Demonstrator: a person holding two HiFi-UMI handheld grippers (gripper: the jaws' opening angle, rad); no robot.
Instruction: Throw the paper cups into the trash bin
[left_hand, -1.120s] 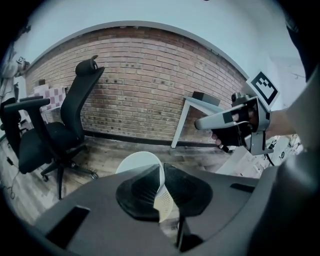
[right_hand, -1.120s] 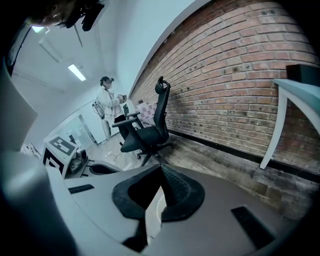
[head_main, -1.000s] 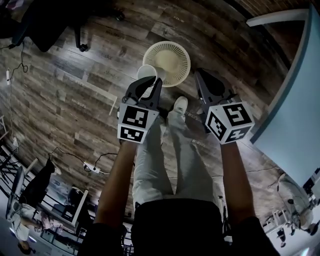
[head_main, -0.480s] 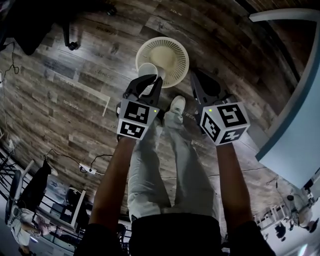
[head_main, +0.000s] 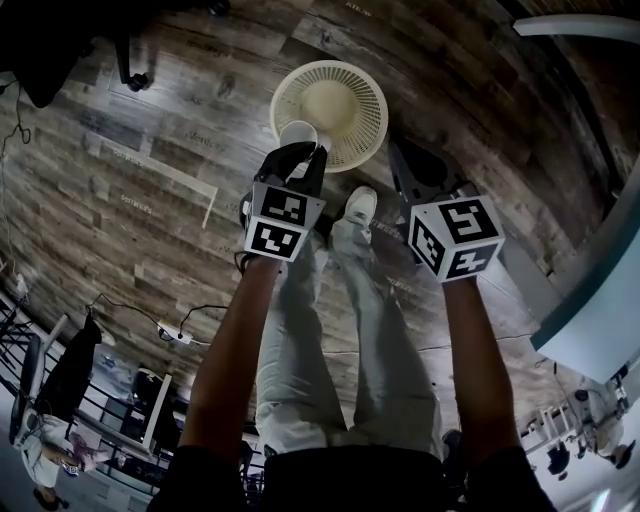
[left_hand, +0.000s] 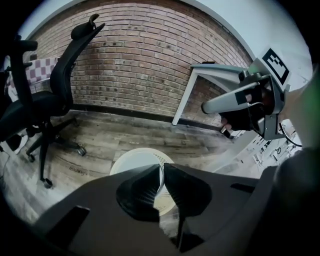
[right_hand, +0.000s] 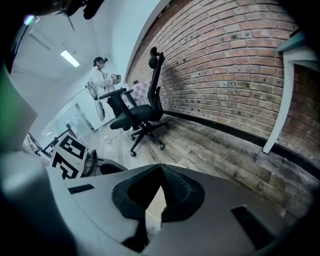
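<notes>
A cream, slotted trash bin stands on the wood floor ahead of my feet. My left gripper is shut on the wall of a white paper cup, which hangs over the bin's near rim. In the left gripper view, the cup's thin white wall shows between the nearly closed left gripper, with the bin right below. My right gripper hovers beside the bin's right edge. Its tips meet in the right gripper view, with nothing held.
A person's legs and white shoe stand just behind the bin. A black office chair is at the left and a white desk by the brick wall. A pale table edge lies at the right. A cable and power strip lie on the floor.
Both grippers have sunk toward the floor, the left one still holding the cup. The bin now looks larger and closer under the cup.
</notes>
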